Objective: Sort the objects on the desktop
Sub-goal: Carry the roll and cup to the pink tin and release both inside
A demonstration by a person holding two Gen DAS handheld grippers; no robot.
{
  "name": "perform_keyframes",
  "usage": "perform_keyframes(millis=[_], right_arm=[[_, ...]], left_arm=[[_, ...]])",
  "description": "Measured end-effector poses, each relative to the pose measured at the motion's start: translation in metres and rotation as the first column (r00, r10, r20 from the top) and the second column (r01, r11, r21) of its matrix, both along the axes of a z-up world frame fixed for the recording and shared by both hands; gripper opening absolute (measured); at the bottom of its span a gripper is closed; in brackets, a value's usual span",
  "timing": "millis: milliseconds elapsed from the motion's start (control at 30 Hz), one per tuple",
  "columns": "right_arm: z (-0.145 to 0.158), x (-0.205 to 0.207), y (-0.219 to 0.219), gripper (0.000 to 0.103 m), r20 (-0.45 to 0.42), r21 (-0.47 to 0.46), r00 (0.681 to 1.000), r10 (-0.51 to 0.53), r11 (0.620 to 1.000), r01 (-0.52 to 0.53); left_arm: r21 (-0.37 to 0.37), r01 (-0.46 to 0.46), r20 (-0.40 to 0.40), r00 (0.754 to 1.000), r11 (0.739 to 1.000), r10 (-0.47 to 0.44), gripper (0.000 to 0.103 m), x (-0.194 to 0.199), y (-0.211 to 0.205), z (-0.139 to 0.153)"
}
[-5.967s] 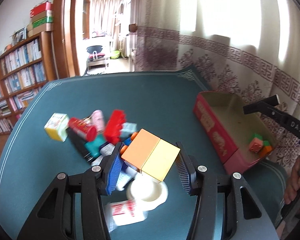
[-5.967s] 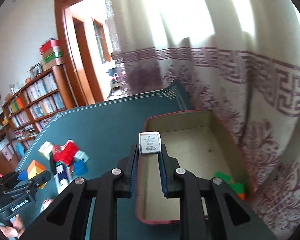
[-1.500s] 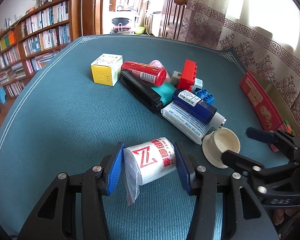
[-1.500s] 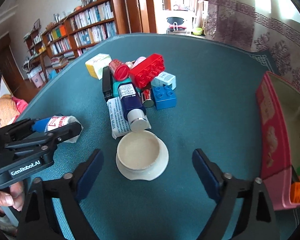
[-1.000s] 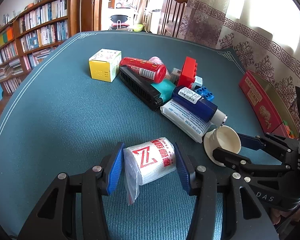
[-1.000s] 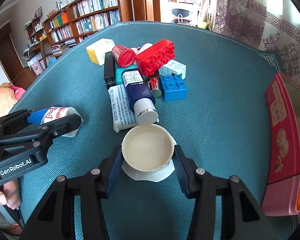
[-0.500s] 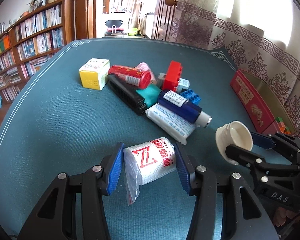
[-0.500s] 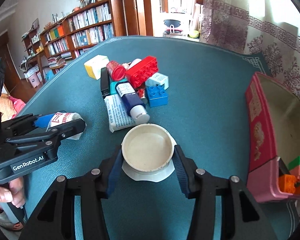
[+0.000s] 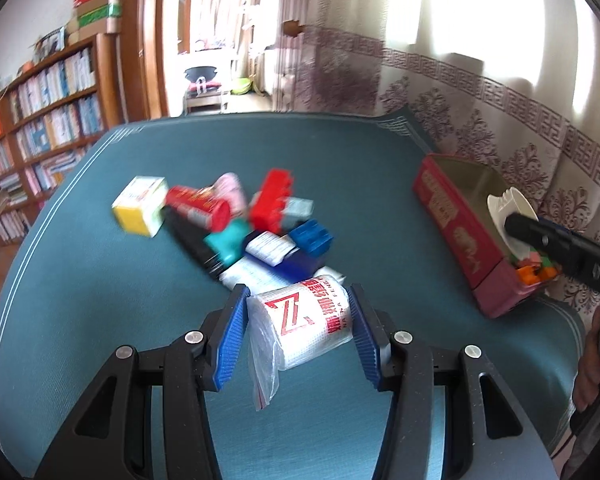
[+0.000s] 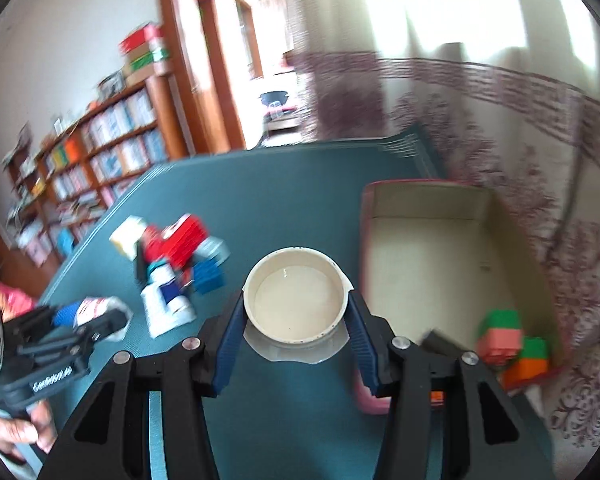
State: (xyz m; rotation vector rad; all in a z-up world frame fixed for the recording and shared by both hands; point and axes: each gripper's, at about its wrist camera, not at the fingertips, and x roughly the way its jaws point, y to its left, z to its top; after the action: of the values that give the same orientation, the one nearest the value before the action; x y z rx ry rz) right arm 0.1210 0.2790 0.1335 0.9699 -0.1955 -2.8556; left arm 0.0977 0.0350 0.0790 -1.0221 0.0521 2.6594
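My left gripper (image 9: 298, 304) is shut on a white roll in a clear bag (image 9: 304, 320) with red lettering, held above the green table. My right gripper (image 10: 296, 312) is shut on a cream round dish (image 10: 296, 300), carried in the air beside the left wall of the red box (image 10: 384, 208). In the left wrist view that dish (image 9: 504, 208) hangs over the red box (image 9: 456, 216) at the right. The pile of objects (image 9: 240, 216) lies mid-table: a yellow carton, a red tube, red and blue bricks, a dark blue bottle.
Coloured bricks (image 10: 508, 340) lie in the near corner of the red box. A patterned curtain (image 9: 520, 128) hangs behind the table's right edge. Bookshelves (image 9: 40, 120) and a doorway stand beyond the far left. A hand (image 10: 16, 432) holds the left gripper's handle.
Both grippers have risen from the table with their loads. The right one carried the dish to the right, up to the red box. The pile now looks farther off.
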Motion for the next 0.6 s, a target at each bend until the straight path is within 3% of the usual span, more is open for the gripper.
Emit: perform_keyframes(millis=[267,600], right_arm=[[0.033,0.012,0.059,0.054,-0.082,-0.06,0.985,-0.154,0.987,0.149],[0.047,0.019,0.087,0.054,-0.143,-0.047,0.954,-0.265,0.964,0.261]], left_arm=[[0.005,0.109,-0.077,0.991,0.994,-0.109,0.053,0.004,0.053,0.032],[0.022,0.233,-0.148,0.962,0.972,-0.228,0.053,0.003,0.122,0.059]])
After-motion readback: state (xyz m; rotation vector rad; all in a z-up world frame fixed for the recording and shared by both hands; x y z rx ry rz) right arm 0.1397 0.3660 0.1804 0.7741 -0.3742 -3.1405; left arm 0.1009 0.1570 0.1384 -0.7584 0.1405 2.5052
